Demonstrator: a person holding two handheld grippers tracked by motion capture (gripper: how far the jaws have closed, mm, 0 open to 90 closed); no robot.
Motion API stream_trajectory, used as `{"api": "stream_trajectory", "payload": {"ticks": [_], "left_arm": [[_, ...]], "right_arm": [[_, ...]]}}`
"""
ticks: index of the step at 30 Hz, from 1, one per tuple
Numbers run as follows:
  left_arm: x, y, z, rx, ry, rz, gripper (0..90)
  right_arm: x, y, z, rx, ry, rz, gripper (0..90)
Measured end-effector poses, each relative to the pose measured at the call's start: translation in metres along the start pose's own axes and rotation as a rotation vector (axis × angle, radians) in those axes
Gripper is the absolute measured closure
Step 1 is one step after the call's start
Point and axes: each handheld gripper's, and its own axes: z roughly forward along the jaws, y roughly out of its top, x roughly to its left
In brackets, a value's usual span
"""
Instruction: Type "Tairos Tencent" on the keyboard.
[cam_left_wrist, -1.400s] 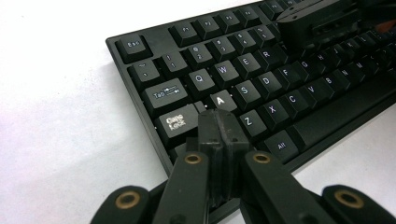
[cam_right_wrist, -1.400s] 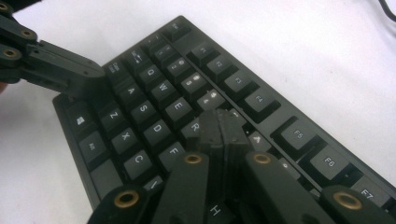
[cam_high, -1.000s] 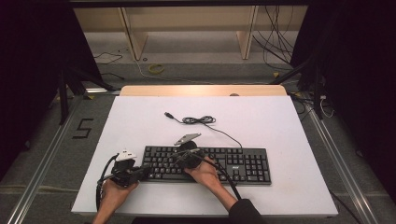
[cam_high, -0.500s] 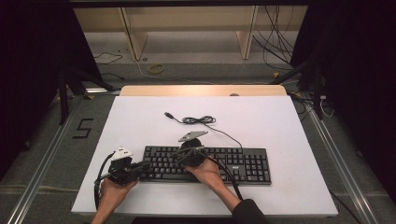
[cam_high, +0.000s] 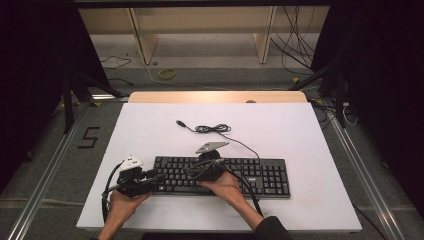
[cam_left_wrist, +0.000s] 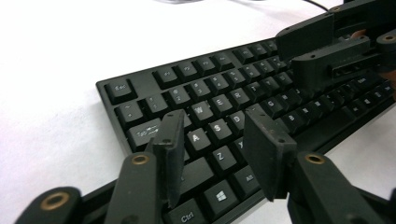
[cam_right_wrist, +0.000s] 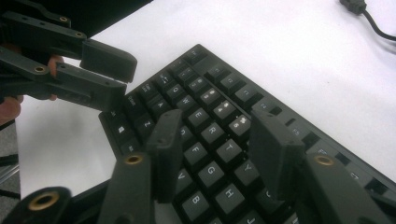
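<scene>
So at the keyboard's left end our left gripper (cam_high: 150, 177) has slid in a touch closer than a second ago; jaws spread, nothing pinched, hanging over the A/S/Z keys. The keyboard (cam_high: 260, 175) itself hasn't budged, sitting along the tabletop's near edge, a bit left of middle. Over its middle, our right gripper (cam_high: 207, 167) has barely shifted, jaws also spread and empty above the F/G/T keys. Looks like we're lining up to press keys, or maybe lift it, hard to say.
</scene>
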Motion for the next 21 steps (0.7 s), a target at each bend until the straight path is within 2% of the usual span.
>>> {"api": "stream_trajectory", "payload": {"ticks": [1, 5, 13, 21], "left_arm": [[0.0, 0.0, 0.0, -0.001, -0.001, 0.0, 52.4], [-0.001, 0.002, 0.001, -0.007, -0.003, -0.005, 48.4], [-0.001, 0.004, 0.001, -0.024, -0.007, -0.024, 40.4], [-0.002, 0.007, 0.002, -0.032, -0.014, -0.02, 41.1]], "right_arm": [[0.0, -0.001, -0.002, -0.003, -0.002, 0.004, 50.2], [-0.002, -0.003, -0.006, -0.009, -0.002, 0.004, 46.2], [-0.001, -0.008, -0.014, -0.026, 0.012, 0.008, 42.0], [-0.002, -0.015, -0.021, -0.036, 0.009, 0.015, 39.2]]}}
